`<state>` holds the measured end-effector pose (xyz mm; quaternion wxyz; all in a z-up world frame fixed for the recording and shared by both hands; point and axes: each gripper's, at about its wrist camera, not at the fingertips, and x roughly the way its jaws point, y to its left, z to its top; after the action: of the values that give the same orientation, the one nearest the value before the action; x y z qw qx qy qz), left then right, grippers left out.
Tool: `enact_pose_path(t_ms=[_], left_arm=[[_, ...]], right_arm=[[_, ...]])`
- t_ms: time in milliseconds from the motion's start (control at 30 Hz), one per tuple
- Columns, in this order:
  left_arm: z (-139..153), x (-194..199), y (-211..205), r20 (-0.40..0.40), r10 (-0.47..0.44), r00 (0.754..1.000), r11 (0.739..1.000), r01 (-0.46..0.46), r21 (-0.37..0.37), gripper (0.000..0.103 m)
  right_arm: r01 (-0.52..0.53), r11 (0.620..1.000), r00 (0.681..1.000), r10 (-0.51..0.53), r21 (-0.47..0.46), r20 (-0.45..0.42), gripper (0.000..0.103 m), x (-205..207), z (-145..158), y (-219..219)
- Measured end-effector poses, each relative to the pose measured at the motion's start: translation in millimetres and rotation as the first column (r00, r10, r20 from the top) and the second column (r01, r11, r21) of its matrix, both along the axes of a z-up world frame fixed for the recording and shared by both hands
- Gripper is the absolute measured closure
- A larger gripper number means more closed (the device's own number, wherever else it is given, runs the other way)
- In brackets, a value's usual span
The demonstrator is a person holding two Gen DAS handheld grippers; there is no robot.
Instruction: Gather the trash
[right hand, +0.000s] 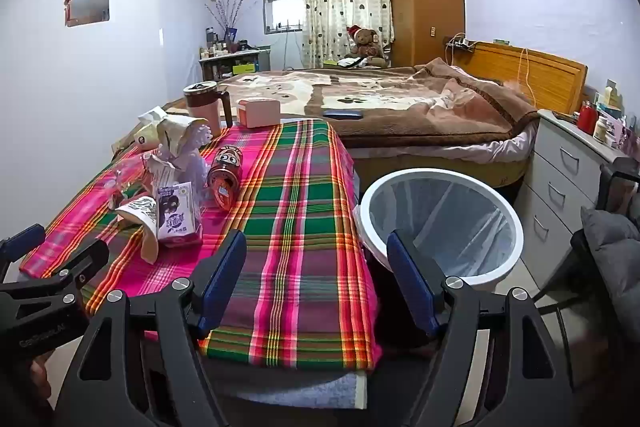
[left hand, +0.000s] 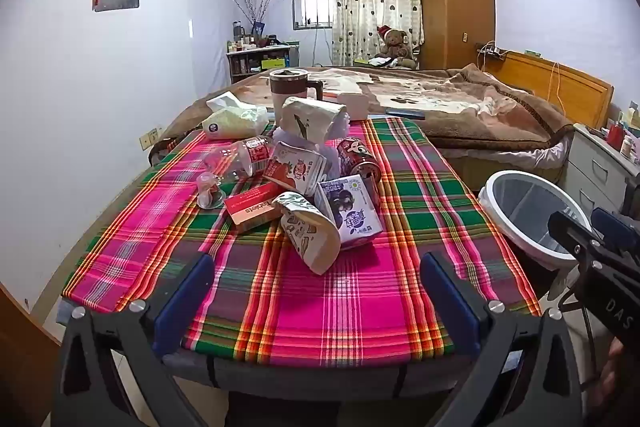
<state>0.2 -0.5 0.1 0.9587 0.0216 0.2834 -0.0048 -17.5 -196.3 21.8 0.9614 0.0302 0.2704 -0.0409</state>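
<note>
A heap of trash lies mid-table on the plaid cloth [left hand: 320, 307]: a tipped paper cup [left hand: 310, 233], a purple drink carton [left hand: 352, 209], a red strawberry carton [left hand: 294, 171], a red can [left hand: 358, 159], a red tablets box [left hand: 250, 209], a clear plastic bottle [left hand: 240, 161] and a crumpled paper bag [left hand: 312, 117]. My left gripper [left hand: 316, 275] hangs open at the table's near edge, short of the cup, with nothing between its fingers. My right gripper [right hand: 316, 259] is open and empty over the table's right edge, beside the white lined bin [right hand: 442, 221]. The same cup [right hand: 140, 223], purple carton [right hand: 178, 211] and can [right hand: 226, 177] show at left in the right wrist view.
A brown-lidded mug [left hand: 290, 87], a white box [left hand: 354, 105] and a tissue pack [left hand: 236, 121] stand at the table's far end. Behind lies a bed [left hand: 460, 107] with a brown blanket. White drawers [right hand: 568, 179] and a dark chair [right hand: 612, 239] flank the bin on the right.
</note>
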Motion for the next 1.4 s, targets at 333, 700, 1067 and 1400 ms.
enact_pose_path(t_ms=[333, 700, 1067, 1400], left_arm=[[-0.2, 0.4, -0.1, 0.009, 0.003, 1.000, 1.000, -0.003, -0.003, 0.000], [3.1, -0.9, -1.0, 0.011, 0.003, 1.000, 1.000, -0.003, -0.001, 0.000], [2.5, -1.0, 1.1, 0.011, 0.008, 1.000, 1.000, -0.008, -0.002, 0.000], [2.3, -1.1, 1.0, 0.013, 0.010, 1.000, 1.000, -0.010, -0.003, 0.000]], right_arm=[[-0.006, 1.000, 1.000, 0.006, 0.001, 0.005, 0.029, 0.8, -0.9, 0.6], [-0.004, 1.000, 1.000, 0.005, -0.010, 0.008, 0.029, -0.9, 3.2, 2.0], [0.000, 1.000, 1.000, 0.000, -0.016, 0.012, 0.029, -1.8, 5.1, 1.8], [0.001, 1.000, 1.000, -0.001, -0.016, 0.012, 0.029, -2.1, 4.3, 1.9]])
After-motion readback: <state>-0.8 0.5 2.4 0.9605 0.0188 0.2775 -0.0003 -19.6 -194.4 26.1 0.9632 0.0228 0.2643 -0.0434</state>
